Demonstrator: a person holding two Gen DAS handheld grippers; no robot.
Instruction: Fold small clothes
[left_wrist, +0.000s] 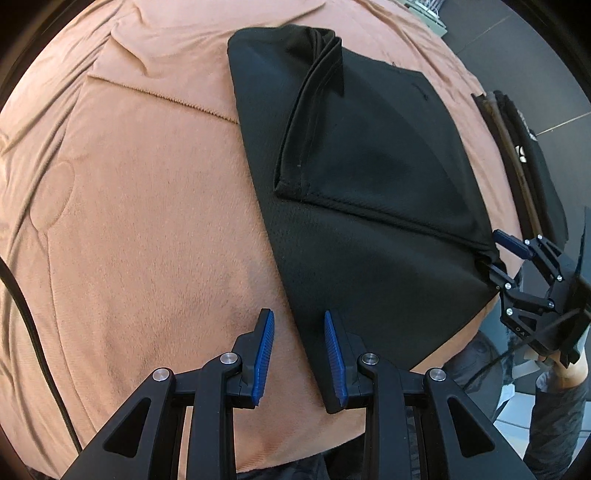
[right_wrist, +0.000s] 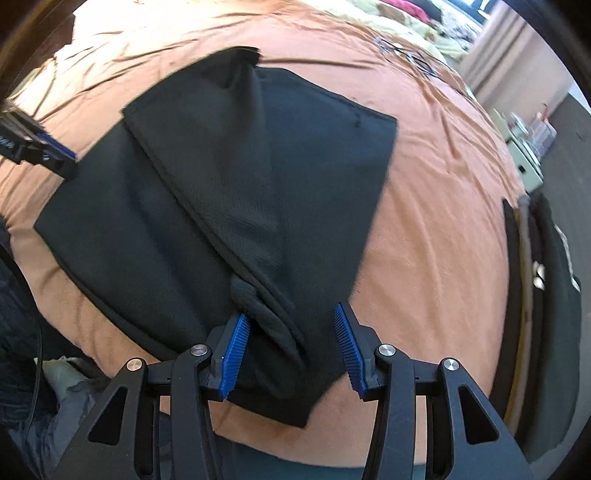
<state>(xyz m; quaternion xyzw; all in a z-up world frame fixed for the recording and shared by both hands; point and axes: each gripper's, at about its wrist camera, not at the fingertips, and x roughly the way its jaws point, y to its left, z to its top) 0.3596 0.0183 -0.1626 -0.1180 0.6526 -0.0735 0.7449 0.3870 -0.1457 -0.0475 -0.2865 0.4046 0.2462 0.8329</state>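
A black garment (left_wrist: 369, 221) lies on the orange blanket (left_wrist: 129, 221) with one flap folded over it, the hem (left_wrist: 388, 214) running across. My left gripper (left_wrist: 299, 350) stands open just above the garment's near left edge, with nothing pinched. In the right wrist view it shows at the far left (right_wrist: 66, 158). My right gripper (right_wrist: 291, 347) is at the garment's (right_wrist: 240, 184) opposite corner. A bunched fold (right_wrist: 258, 314) lies between its jaws against the left pad (right_wrist: 234, 350), and the right pad (right_wrist: 351, 350) stands clear. In the left wrist view that gripper (left_wrist: 506, 254) sits at the corner.
A stack of dark folded clothes (right_wrist: 546, 277) lies at the bed's right edge, also seen as that stack (left_wrist: 532, 166) in the left wrist view. A black cable (left_wrist: 29, 295) runs down the left. A person's hand and sleeve (left_wrist: 561, 387) hold the right gripper. Pale bedding (right_wrist: 406, 22) lies far back.
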